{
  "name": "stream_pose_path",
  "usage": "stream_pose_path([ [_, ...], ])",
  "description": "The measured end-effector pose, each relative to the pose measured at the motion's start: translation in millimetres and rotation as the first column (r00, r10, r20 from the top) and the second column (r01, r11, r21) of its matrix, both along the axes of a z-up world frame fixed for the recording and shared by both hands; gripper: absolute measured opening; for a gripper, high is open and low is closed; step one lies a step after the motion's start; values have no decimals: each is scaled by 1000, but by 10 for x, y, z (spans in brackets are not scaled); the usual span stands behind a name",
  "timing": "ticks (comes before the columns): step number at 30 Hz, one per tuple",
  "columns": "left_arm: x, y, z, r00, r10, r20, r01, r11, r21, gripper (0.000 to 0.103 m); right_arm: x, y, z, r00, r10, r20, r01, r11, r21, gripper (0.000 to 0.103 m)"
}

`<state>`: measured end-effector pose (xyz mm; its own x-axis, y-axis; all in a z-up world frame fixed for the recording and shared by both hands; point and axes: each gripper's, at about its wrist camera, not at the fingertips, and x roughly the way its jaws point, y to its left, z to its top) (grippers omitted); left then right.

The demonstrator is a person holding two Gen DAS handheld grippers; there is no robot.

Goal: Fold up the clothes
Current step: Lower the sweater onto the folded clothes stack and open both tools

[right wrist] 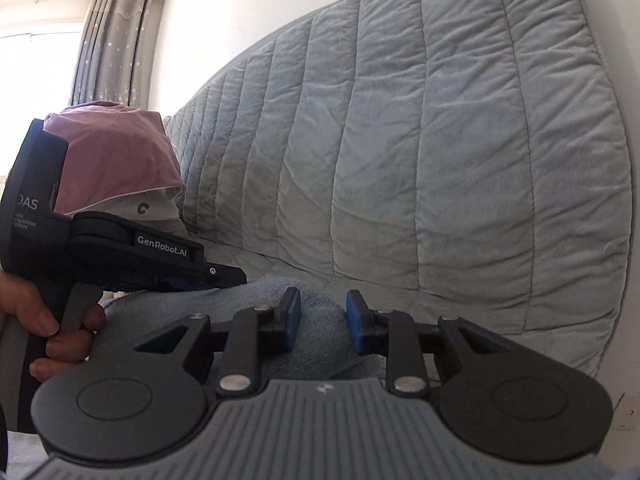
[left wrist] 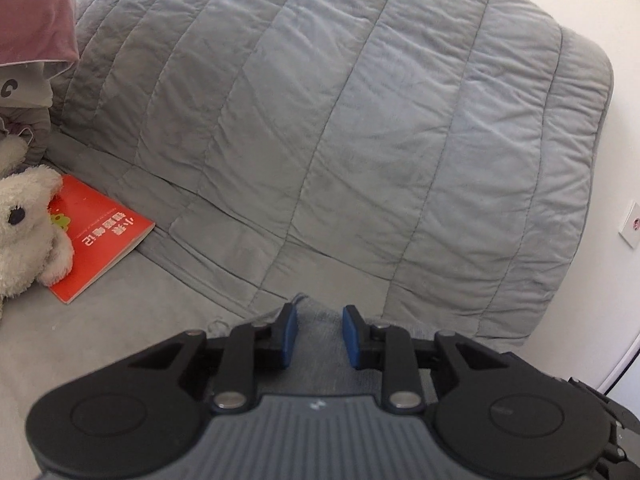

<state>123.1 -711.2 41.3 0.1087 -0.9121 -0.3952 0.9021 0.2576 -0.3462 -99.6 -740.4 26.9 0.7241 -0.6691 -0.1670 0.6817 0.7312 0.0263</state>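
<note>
A light blue-grey knitted garment (left wrist: pixel 320 348) lies bunched between the blue pads (left wrist: pixel 291 332) of my left gripper (left wrist: pixel 321 330), filling the narrow gap, so the pads look pressed on it. In the right wrist view the same garment (right wrist: pixel 320 344) bulges up between the pads of my right gripper (right wrist: pixel 323 320), which is shut on a fold of it. My left gripper (right wrist: pixel 236 276) shows there from the side, just left of the right one, its fingers on the cloth. A hand (right wrist: pixel 52 328) holds its handle. Most of the garment is hidden under the grippers.
A quilted grey cover (left wrist: pixel 360 120) rises behind the garment. At the left lie a red book (left wrist: pixel 100 236), a white plush toy (left wrist: pixel 24 224) and a pile of pink cloth (left wrist: pixel 36 12). The white wall has a socket (left wrist: pixel 632 224); a grey curtain (right wrist: pixel 116 44) hangs by the window.
</note>
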Motion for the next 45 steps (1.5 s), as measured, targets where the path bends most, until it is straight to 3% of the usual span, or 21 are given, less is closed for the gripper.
stream_pose_path([
  [7,-137,-357,-23,993,-14,116,1,994,111,27,26,-318,-69,1000,17,-26,-14,995,101,29],
  [13,-185,-378,-11,991,-7,132,-8,994,113,27,-39,-383,-87,1000,20,-10,-18,989,147,29],
  [19,-241,-215,103,988,20,151,-33,996,84,29,-53,-262,62,1000,25,3,-26,990,137,31],
  [25,-312,-53,279,987,42,156,-55,995,80,41,-45,-108,248,998,54,-26,-51,993,109,34],
  [45,-578,973,628,982,125,139,-150,972,183,55,-213,543,625,981,149,-121,-127,976,178,53],
])
